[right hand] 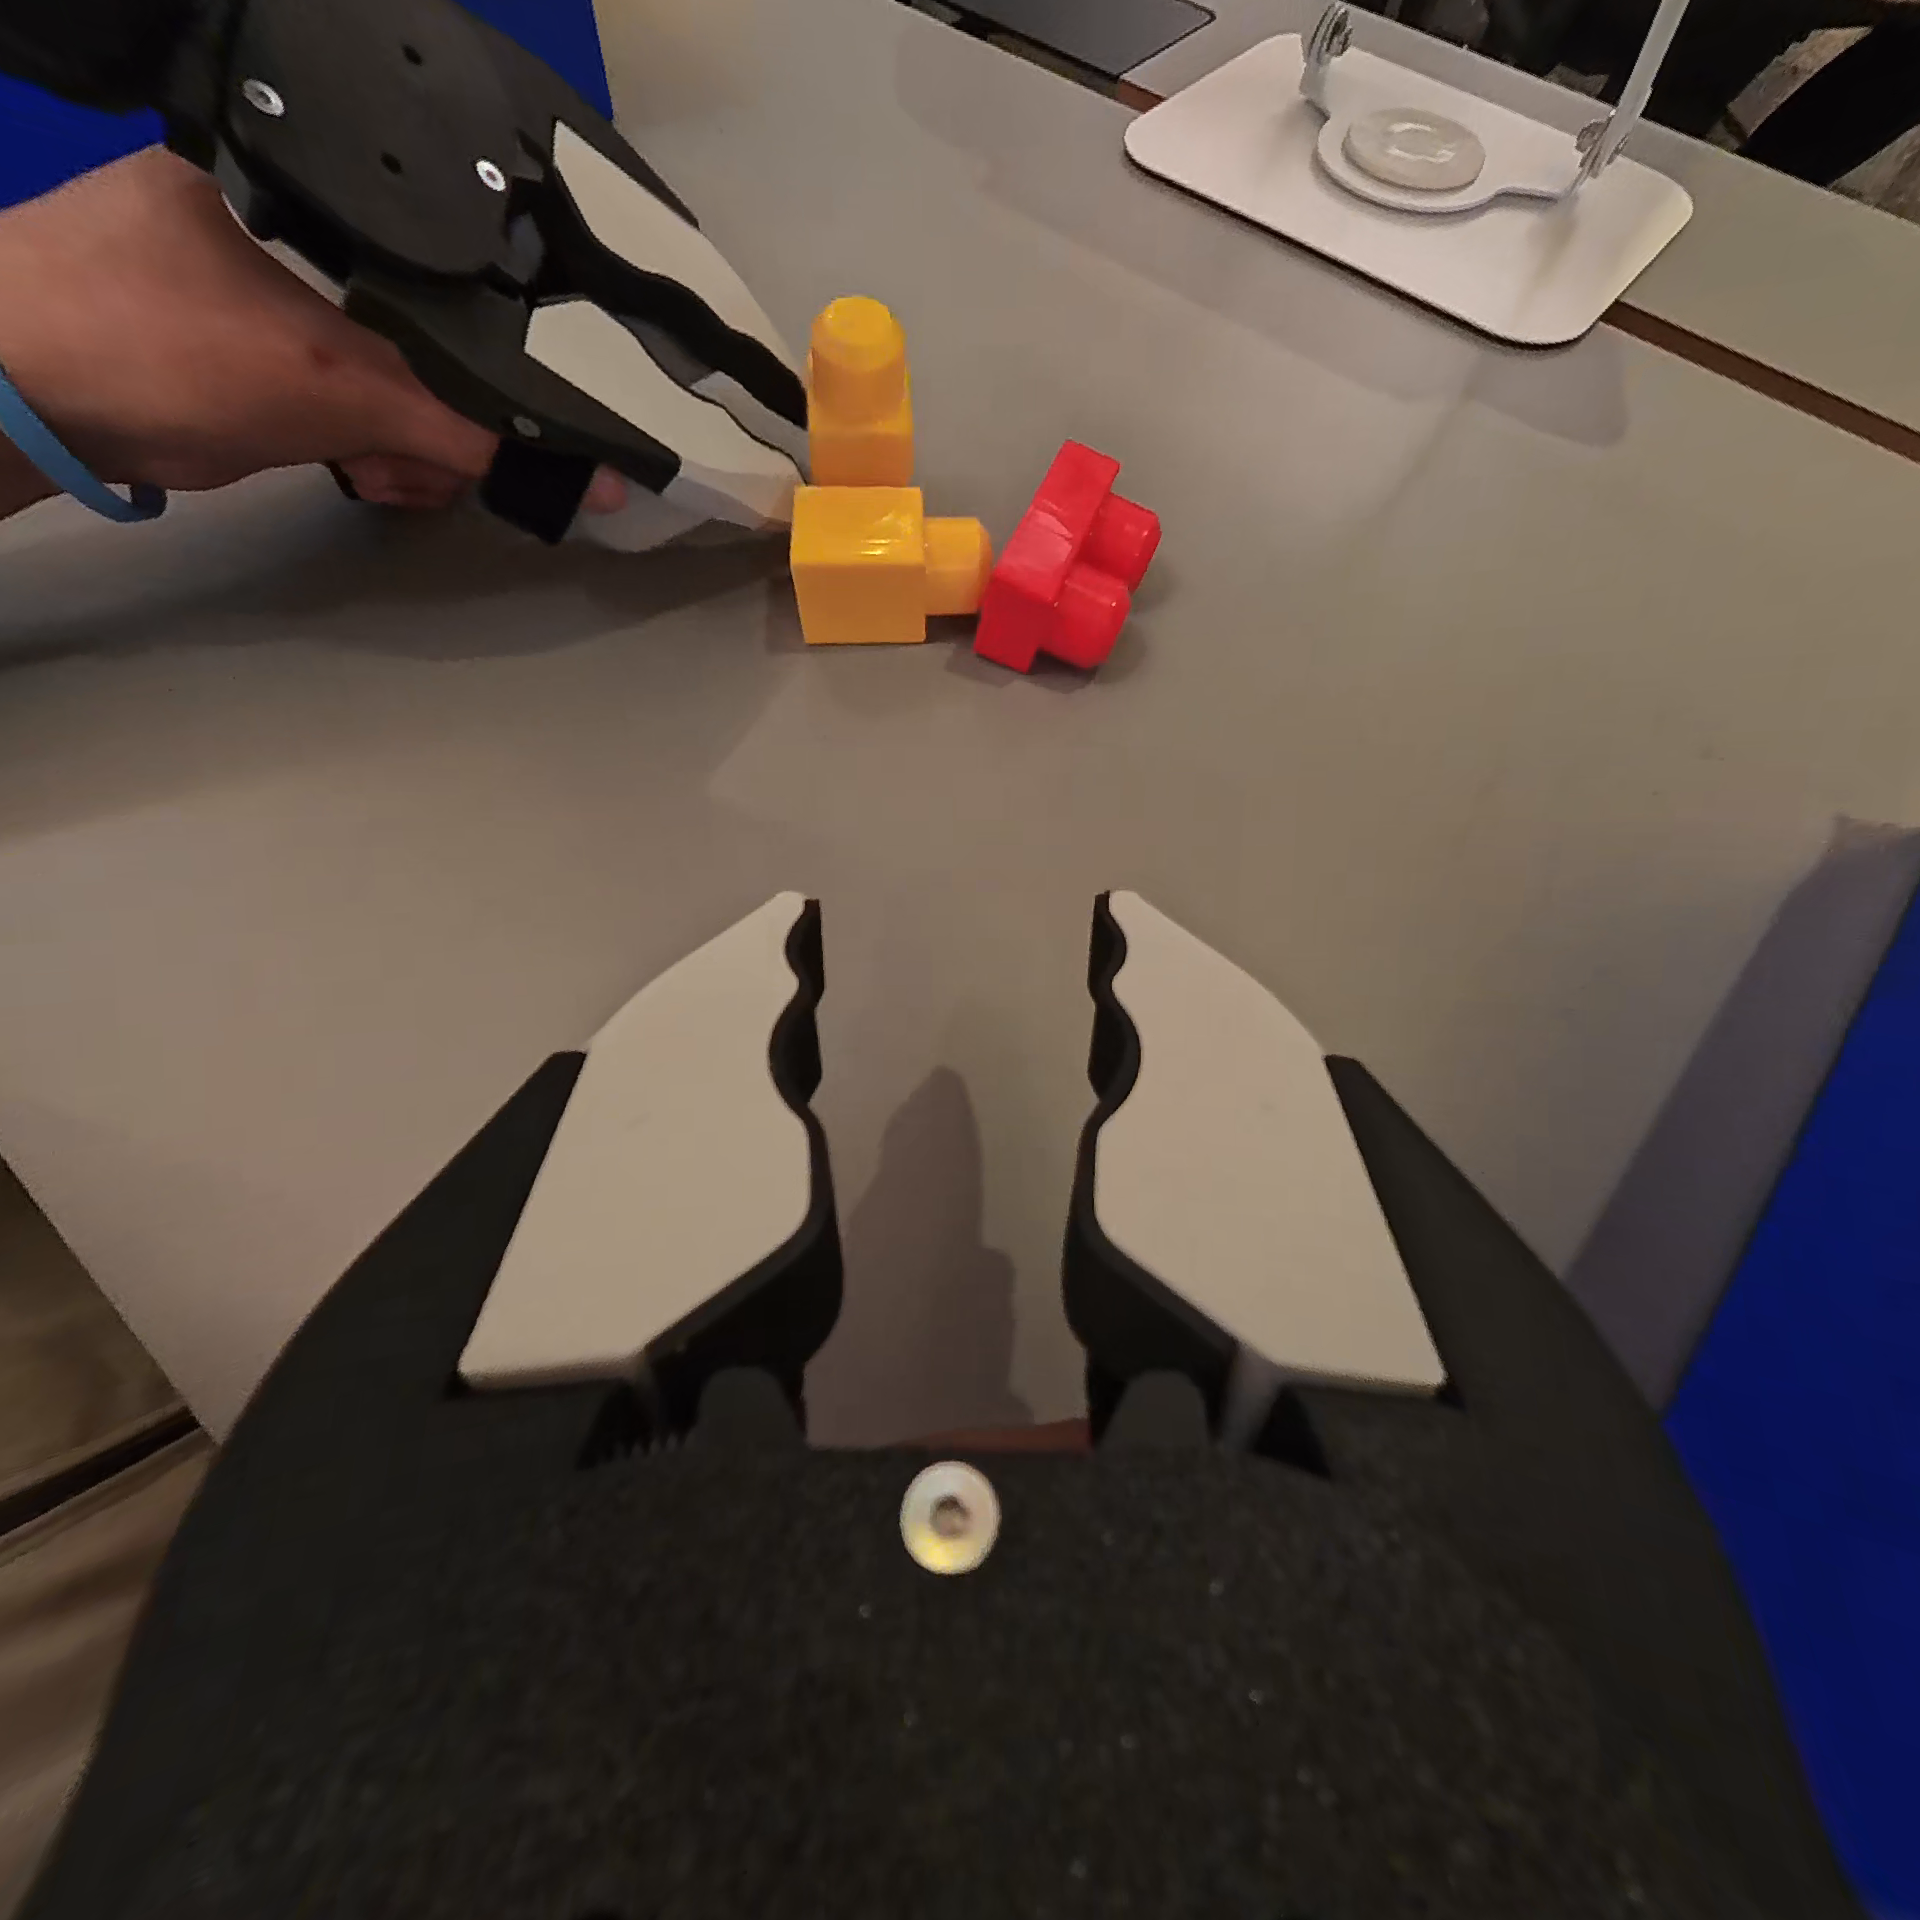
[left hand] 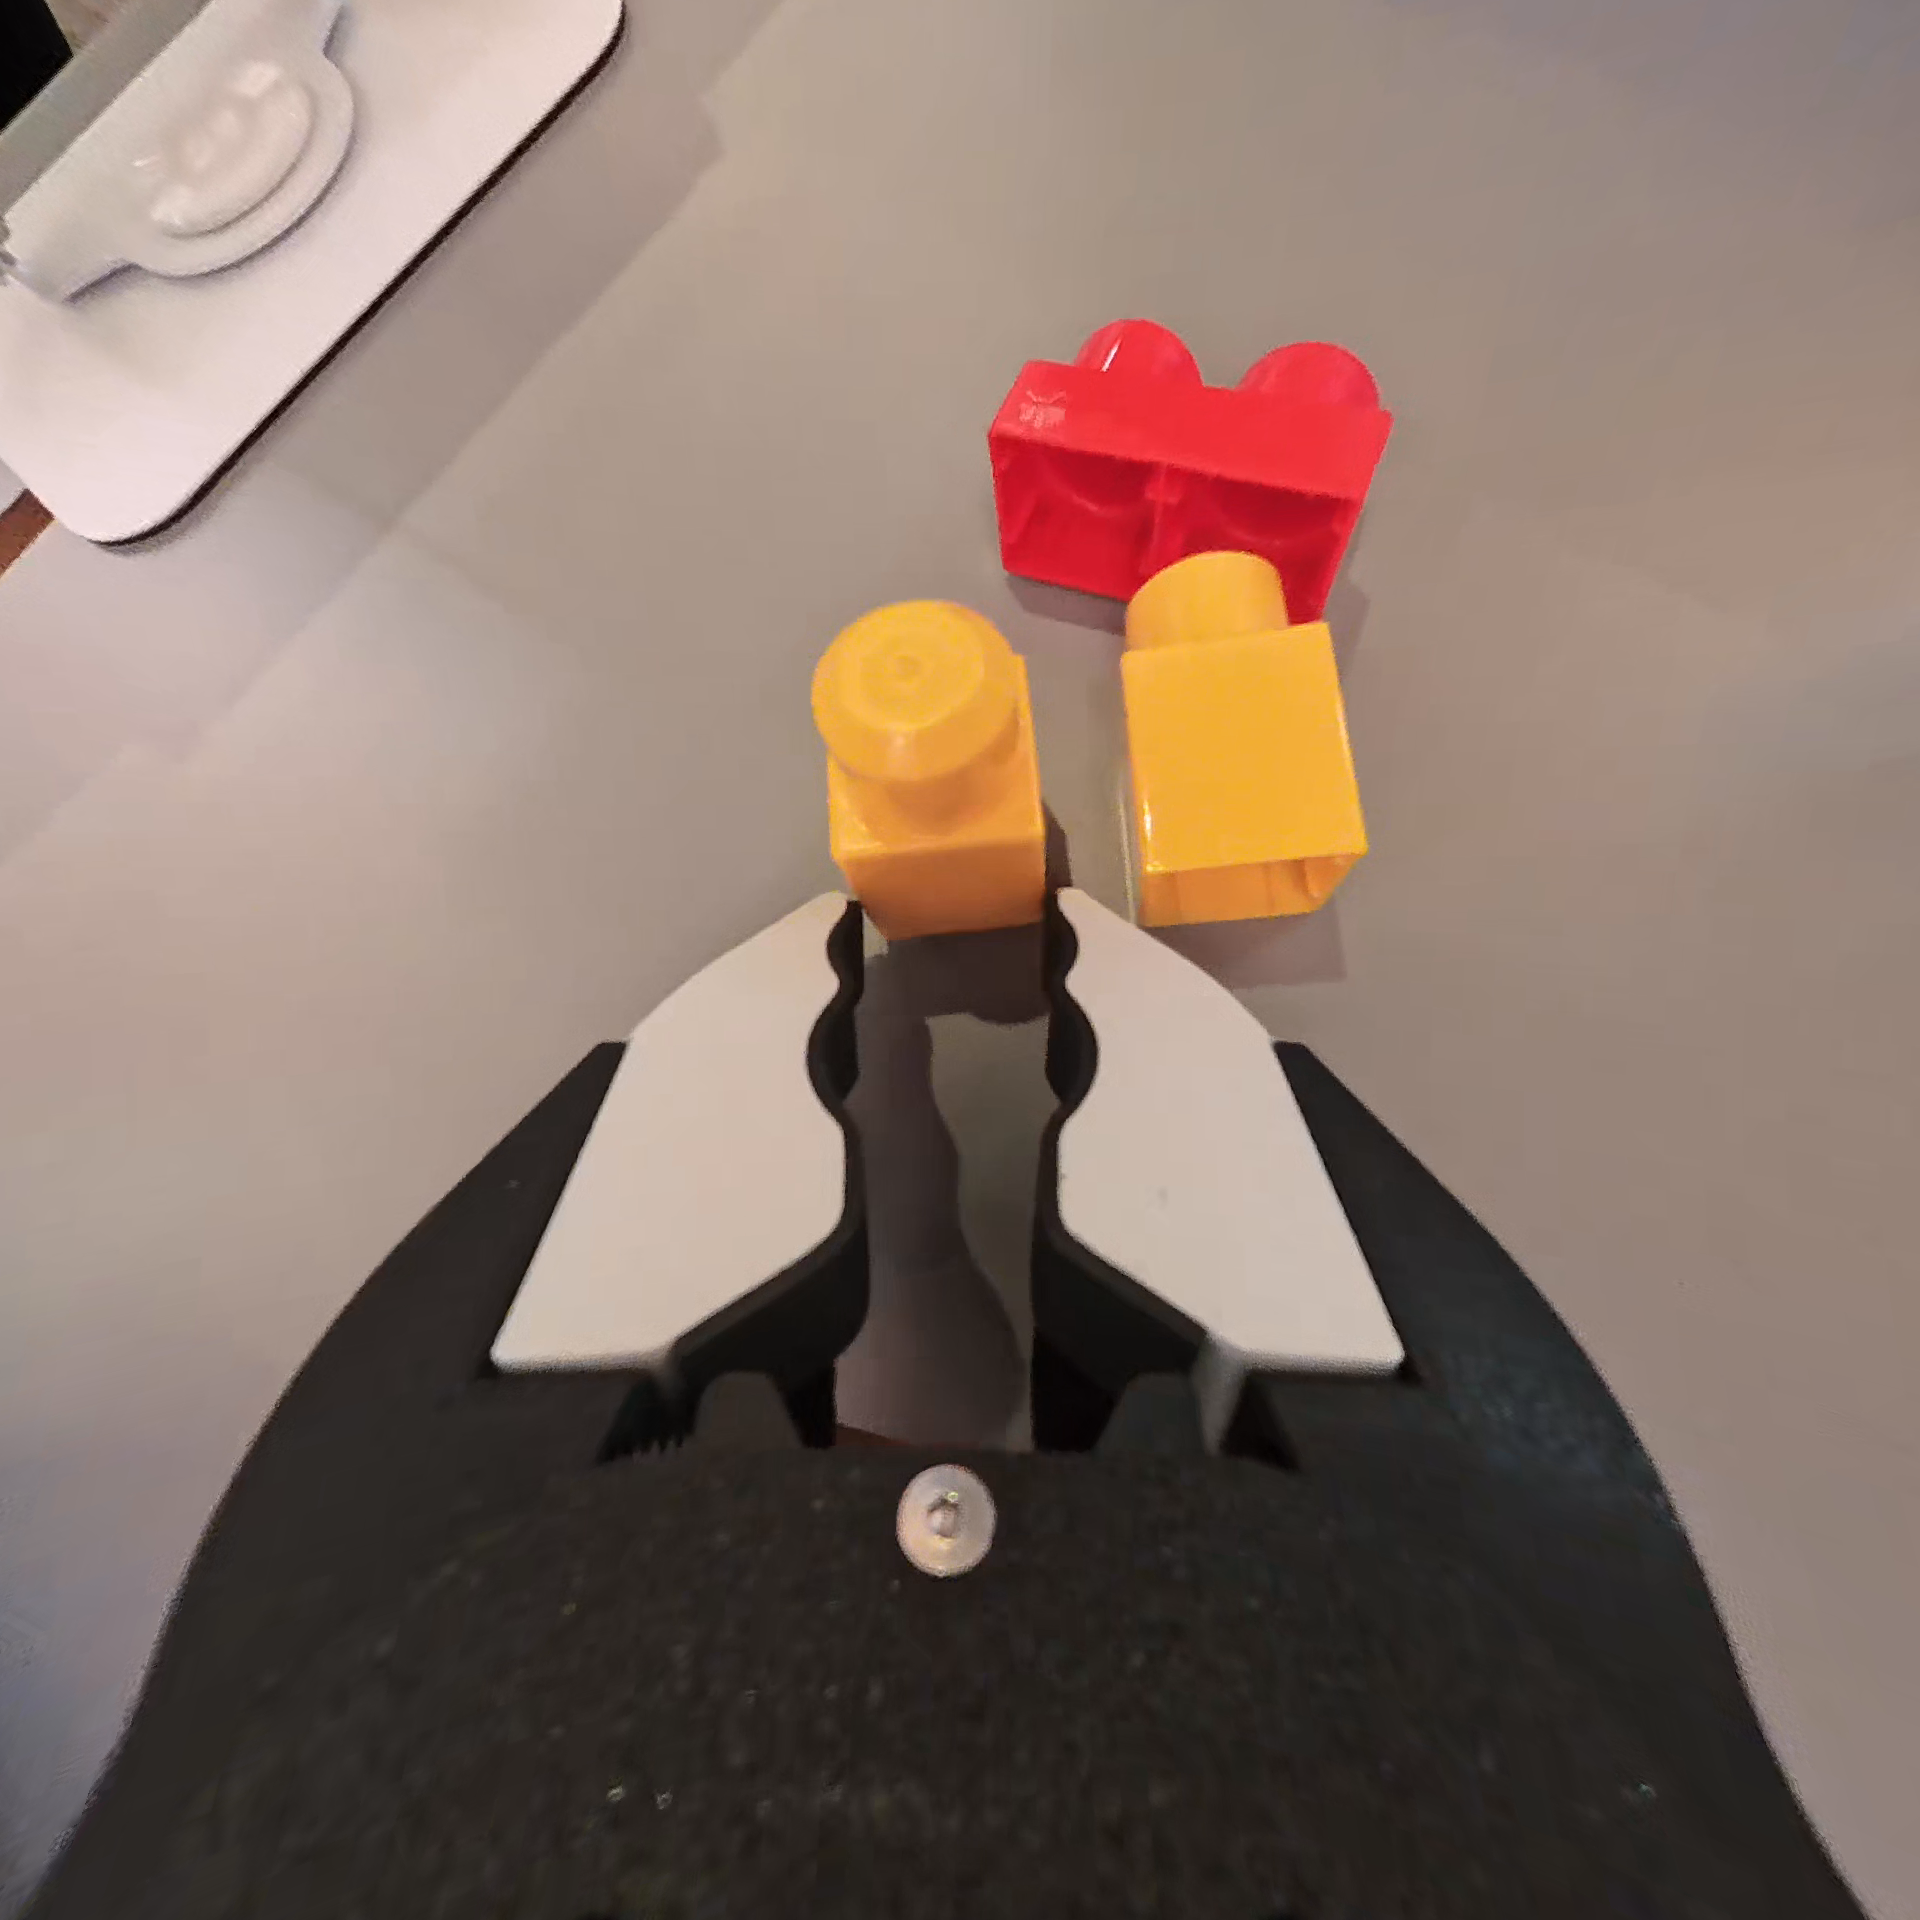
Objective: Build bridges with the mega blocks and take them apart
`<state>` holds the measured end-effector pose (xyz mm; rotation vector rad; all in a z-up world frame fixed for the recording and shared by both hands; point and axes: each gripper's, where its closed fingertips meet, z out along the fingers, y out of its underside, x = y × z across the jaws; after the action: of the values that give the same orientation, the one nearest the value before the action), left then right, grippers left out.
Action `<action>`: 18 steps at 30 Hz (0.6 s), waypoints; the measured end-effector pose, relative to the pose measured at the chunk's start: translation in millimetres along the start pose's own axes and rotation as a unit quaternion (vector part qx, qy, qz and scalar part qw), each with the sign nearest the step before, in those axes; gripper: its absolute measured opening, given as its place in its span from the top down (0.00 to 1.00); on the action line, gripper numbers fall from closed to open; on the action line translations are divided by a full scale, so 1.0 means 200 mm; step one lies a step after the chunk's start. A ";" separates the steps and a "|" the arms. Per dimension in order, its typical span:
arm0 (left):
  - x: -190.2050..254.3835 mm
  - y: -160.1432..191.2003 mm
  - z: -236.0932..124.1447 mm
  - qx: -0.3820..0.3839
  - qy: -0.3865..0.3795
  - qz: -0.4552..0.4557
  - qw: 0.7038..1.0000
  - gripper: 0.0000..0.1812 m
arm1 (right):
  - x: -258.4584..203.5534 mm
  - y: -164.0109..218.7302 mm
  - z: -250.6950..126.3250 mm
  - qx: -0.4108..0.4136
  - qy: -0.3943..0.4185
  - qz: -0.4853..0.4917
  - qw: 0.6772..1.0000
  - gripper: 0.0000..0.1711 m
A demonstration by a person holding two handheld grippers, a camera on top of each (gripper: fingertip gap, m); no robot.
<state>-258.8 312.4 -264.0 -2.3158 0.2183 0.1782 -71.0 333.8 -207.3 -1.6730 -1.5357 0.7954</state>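
A yellow one-stud block (left hand: 935, 821) stands upright between my left gripper's (left hand: 956, 914) fingertips, which press on its lower sides. I cannot tell if it rests on the table or hangs just above it. A second yellow one-stud block (left hand: 1236, 748) lies on its side just to its right, stud toward a red two-stud block (left hand: 1174, 488) that lies on its side. The right wrist view shows the left gripper (right hand: 795, 468) on the upright block (right hand: 860, 405), with the lying yellow block (right hand: 857, 566) and red block (right hand: 1049, 582) beside it. My right gripper (right hand: 956, 904) is open and empty, well short of the blocks.
The grey table (right hand: 1351, 675) carries a white flat stand base with a round disc at its far side (right hand: 1455, 239), also at the upper left of the left wrist view (left hand: 156, 343). A person's hand (right hand: 156, 364) holds the left gripper. The table edge runs at the right (right hand: 1714, 1091). My hands' fingertips stand some 20 cm from each other.
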 end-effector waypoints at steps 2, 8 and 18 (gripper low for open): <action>0.01 0.00 -0.01 -0.013 0.012 0.008 1.000 0.82 | 0.01 0.01 0.00 0.000 0.000 0.003 1.000 0.72; -0.02 0.02 -0.10 -0.128 0.048 0.090 0.987 0.83 | 0.02 0.02 -0.02 -0.005 -0.007 0.006 1.000 0.73; -0.12 -0.01 -0.08 -0.363 0.144 0.247 0.887 0.83 | -0.01 0.02 -0.01 -0.012 -0.016 -0.003 1.000 0.74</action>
<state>-281.1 304.7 -248.1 -2.9800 1.0546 0.1894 -66.7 331.0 -209.6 -1.6796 -1.5772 0.8080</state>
